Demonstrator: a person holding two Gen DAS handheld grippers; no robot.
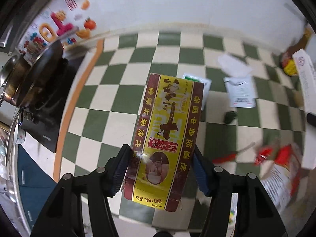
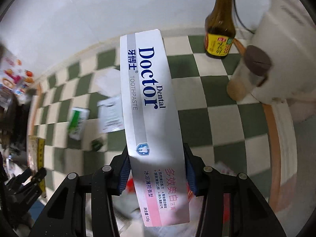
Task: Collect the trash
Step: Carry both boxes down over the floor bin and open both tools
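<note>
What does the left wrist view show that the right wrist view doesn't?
Left only: the left tool shut on a yellow spice box, a pan on a black cooktop, and red wrappers.
Right only: the right tool shut on a toothpaste box, a white appliance and a jar.
Both: the checkered cloth, a green-white packet, a white sachet, a dark cap and a sauce bottle.

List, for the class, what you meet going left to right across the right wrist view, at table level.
Green packet → white printed sachet → toothpaste box held in the right gripper → brown sauce bottle → brown-lidded jar.
</note>
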